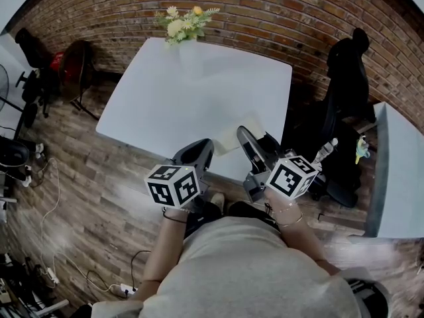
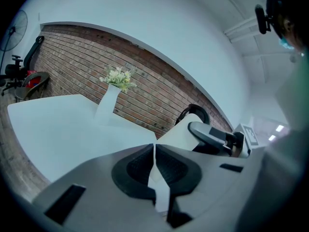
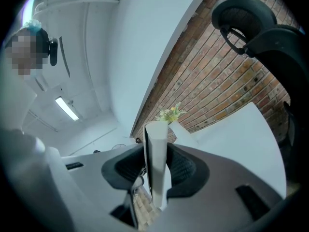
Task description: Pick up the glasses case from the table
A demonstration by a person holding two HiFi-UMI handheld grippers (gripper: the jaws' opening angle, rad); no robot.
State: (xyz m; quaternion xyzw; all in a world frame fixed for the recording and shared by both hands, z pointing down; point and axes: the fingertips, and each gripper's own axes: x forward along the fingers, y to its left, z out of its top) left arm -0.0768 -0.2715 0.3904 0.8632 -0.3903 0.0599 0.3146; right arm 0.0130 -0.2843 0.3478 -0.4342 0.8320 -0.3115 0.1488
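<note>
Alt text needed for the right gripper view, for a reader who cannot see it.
The right gripper is clamped on a white glasses case, seen edge-on between its jaws. Beyond it are a white table, a vase of flowers against a brick wall, and a black office chair at the upper right.

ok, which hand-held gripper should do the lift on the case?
Right. The right hand-held gripper has the case clamped between its pads, so it likely only needs to raise it. The left hand-held gripper is shut on nothing, off to the case's side.
</note>
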